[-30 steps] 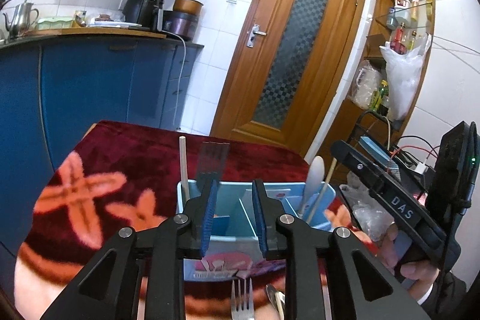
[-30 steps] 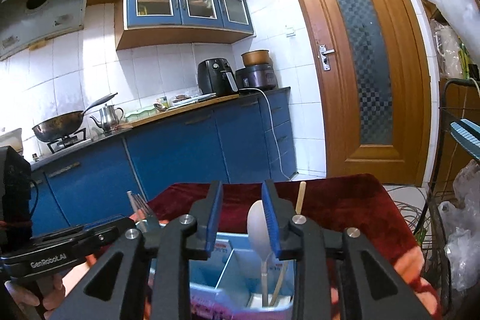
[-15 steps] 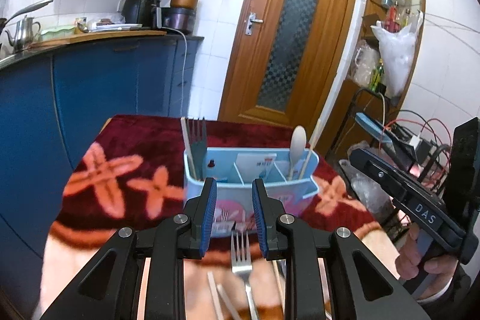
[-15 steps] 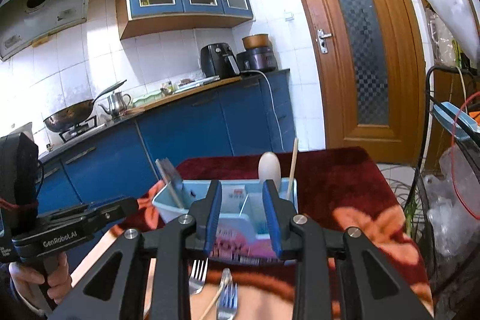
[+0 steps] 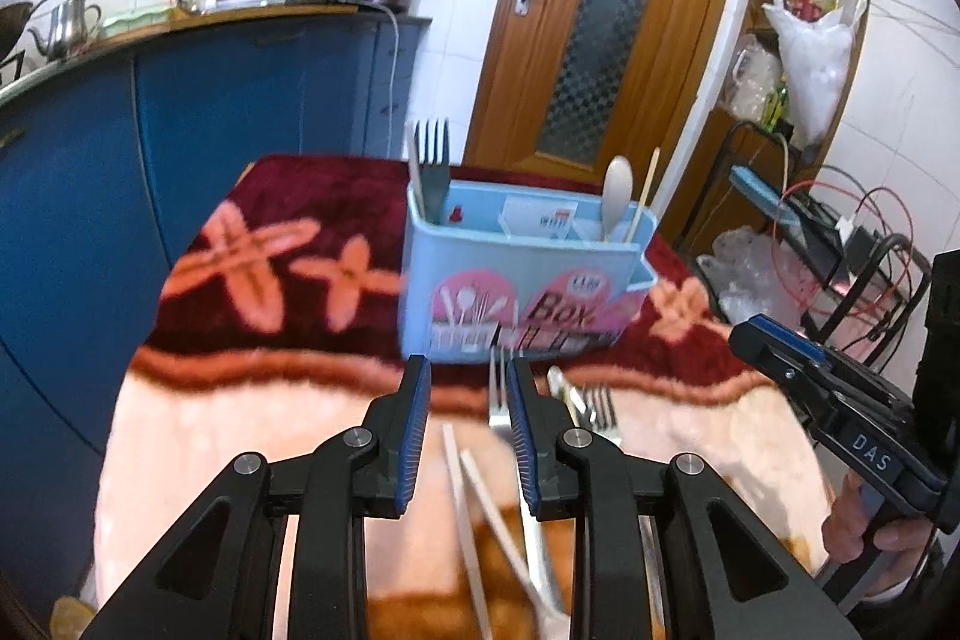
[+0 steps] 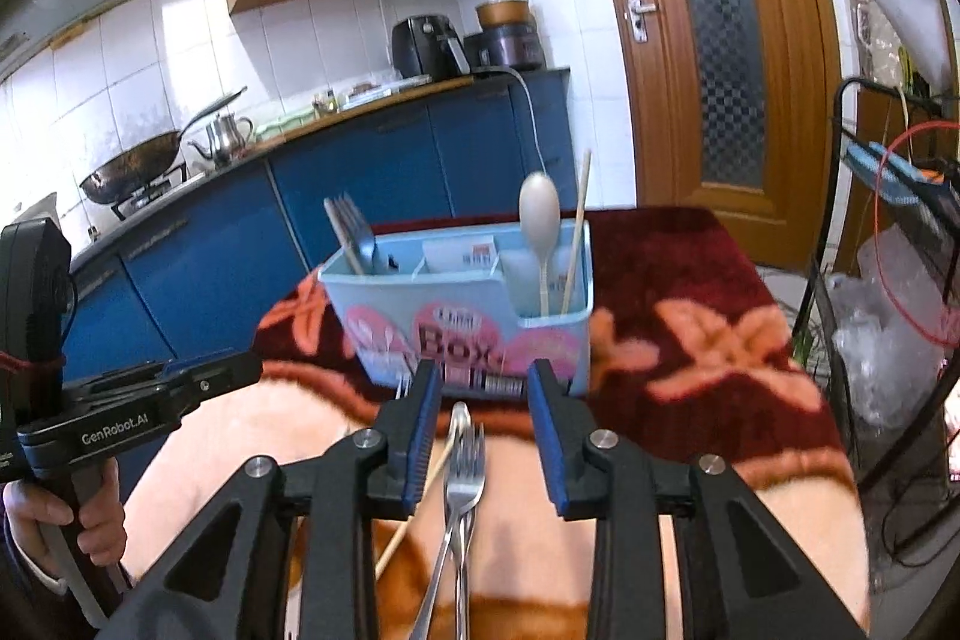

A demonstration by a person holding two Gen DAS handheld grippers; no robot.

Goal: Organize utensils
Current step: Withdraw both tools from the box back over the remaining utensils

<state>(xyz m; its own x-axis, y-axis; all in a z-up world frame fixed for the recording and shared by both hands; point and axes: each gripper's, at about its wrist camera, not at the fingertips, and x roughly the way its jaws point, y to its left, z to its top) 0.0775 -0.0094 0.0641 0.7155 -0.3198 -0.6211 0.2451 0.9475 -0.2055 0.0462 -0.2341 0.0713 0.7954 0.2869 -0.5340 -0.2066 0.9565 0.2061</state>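
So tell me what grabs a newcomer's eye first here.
The light blue utensil box in the middle of the dark red flowered cloth, with a fork at its left end and a spoon and a chopstick at its right. Then the loose forks lying nearer, under the opening right gripper.

Home kitchen, blue cabinets (image 6: 372,184), wok (image 6: 129,163), kettle (image 6: 225,130)
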